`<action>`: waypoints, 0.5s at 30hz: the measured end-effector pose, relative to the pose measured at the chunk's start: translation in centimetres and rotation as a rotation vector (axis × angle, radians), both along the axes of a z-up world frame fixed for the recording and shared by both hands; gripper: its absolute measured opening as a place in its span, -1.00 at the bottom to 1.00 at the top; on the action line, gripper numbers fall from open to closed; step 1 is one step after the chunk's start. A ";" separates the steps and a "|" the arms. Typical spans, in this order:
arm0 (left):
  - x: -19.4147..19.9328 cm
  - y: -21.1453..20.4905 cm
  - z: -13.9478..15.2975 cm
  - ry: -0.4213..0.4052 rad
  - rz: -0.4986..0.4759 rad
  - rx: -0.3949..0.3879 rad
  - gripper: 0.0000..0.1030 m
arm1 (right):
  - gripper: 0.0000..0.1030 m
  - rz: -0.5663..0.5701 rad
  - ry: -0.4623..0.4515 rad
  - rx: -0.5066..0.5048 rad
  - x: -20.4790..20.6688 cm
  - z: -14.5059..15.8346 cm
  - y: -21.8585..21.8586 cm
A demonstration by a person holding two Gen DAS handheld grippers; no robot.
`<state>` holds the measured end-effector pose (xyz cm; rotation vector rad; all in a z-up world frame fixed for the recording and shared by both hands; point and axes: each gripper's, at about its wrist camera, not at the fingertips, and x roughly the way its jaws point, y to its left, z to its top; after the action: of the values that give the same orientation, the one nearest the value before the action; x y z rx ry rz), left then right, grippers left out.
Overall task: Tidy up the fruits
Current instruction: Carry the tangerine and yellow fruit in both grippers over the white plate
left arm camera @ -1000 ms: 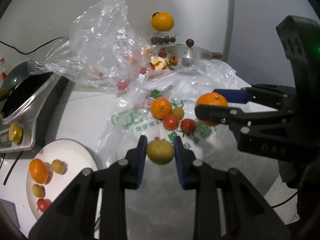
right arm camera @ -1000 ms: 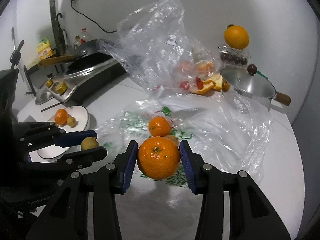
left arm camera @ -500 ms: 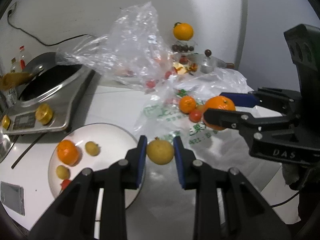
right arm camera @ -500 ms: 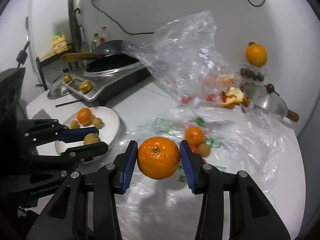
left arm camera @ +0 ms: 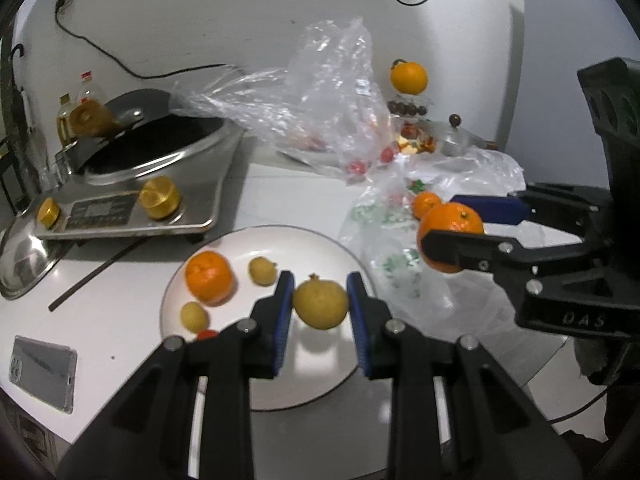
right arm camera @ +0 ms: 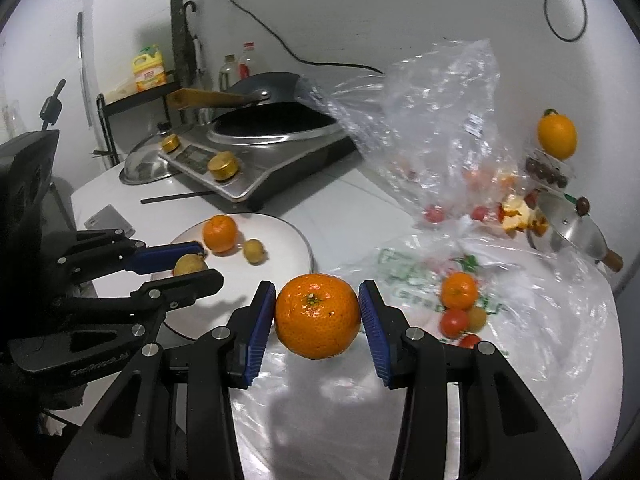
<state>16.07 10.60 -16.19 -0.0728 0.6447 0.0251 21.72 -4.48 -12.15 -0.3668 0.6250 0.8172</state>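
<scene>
While the left gripper (left arm camera: 320,312) is clamped on the yellow fruit (left arm camera: 320,307) above the plate (left arm camera: 320,376), it should be lowered before release; the right gripper (right arm camera: 318,316) grips the orange (right arm camera: 318,316), right of the plate.

The left gripper (left arm camera: 320,306) points forward and downward, its blue pads (left arm camera: 282,312) pressed on either side of a yellow-green fruit (left arm camera: 320,307), held clear of the surface. The right gripper (right arm camera: 318,316) sits just beside it on the right, angled down the same way, its pads (right arm camera: 262,322) clamped on a large orange (right arm camera: 318,316). Both grippers are level with each other, fingers reaching toward the far side.
</scene>
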 end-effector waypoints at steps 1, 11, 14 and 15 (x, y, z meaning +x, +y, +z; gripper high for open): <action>-0.2 0.3 -0.1 -0.001 0.004 -0.002 -0.46 | -0.10 0.006 -0.001 -0.003 -0.2 0.0 0.4; -0.9 3.4 -1.0 -0.002 0.048 -0.010 -0.46 | -0.10 0.052 0.000 -0.029 -1.1 -0.5 3.1; -0.7 3.9 -1.2 -0.002 0.055 -0.012 -0.46 | -0.10 0.060 0.005 -0.036 -1.1 -0.8 3.8; -0.6 4.1 -1.4 0.000 0.055 -0.013 -0.46 | -0.10 0.061 0.006 -0.038 -1.1 -0.8 3.9</action>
<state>15.46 14.69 -17.56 -0.1035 0.6426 0.0742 20.65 -0.58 -12.98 -0.4201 0.6387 0.8660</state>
